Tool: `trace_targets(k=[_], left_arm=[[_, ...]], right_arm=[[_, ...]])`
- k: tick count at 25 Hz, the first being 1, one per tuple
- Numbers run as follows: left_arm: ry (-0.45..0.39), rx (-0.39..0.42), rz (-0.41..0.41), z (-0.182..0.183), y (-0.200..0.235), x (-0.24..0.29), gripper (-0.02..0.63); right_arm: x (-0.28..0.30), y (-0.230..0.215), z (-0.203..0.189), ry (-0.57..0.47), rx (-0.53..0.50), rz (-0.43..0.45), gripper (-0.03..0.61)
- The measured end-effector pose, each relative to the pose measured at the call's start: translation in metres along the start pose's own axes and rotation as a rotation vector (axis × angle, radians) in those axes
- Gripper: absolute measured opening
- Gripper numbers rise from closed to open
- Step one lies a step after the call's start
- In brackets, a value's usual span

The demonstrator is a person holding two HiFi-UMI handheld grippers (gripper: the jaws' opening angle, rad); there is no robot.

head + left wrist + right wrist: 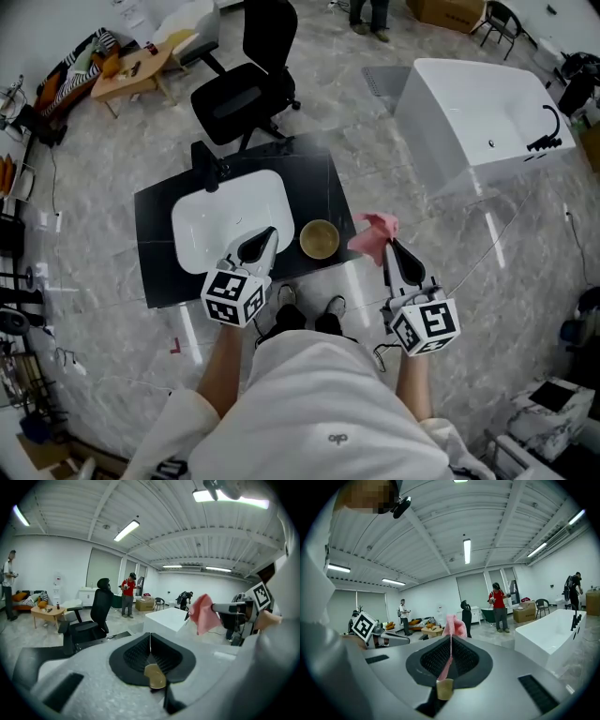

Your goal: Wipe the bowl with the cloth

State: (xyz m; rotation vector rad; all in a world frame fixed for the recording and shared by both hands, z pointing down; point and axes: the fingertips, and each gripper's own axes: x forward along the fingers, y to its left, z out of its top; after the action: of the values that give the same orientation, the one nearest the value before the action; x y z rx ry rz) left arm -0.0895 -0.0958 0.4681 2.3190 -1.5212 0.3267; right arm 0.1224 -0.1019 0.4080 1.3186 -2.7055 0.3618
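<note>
The bowl stands mouth-up on the black counter, at 3 o'clock of the white sink. At the bowl's 3 o'clock the pink cloth droops, pinched in the right gripper, which aims toward 11 o'clock. The left gripper, at the bowl's 9 o'clock, has its jaws pressed together on nothing and aims toward 1 o'clock.

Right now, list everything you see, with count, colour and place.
counter: one, black, centre of head view
basin: one, white, set in counter
faucet: one, black, behind basin
bowl: one, tan, on counter right of basin
cloth: one, pink, in the air right of bowl
office chair: one, black, beyond counter
bathtub: one, white, far right
left gripper: one, white and black, shut, empty, over basin's near right corner
right gripper: one, white and black, shut on cloth
</note>
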Motion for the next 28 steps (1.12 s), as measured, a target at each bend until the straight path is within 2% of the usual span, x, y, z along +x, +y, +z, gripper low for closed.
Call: trace_targets(k=[10, 21, 24, 28], left_arm=[[0.122, -0.062, -0.077, -0.042, 0.015, 0.038, 0.014], [0.263, -0.074, -0.155, -0.092, 0.021, 0.08, 0.017], [0.3, -0.076, -0.169, -0.105, 0.022, 0.092, 0.068], [0.349, -0.081, -0.174, -0.126, 0.024, 0.108, 0.107]], right_arm=[[0.01, 0.01, -0.022, 0.055, 0.025, -0.045, 0.012], [0.01, -0.004, -0.039, 0.117, 0.046, -0.139, 0.012], [0.009, -0.009, -0.045, 0.136, 0.057, -0.159, 0.012], [0.007, -0.016, -0.054, 0.162, 0.067, -0.177, 0.012]])
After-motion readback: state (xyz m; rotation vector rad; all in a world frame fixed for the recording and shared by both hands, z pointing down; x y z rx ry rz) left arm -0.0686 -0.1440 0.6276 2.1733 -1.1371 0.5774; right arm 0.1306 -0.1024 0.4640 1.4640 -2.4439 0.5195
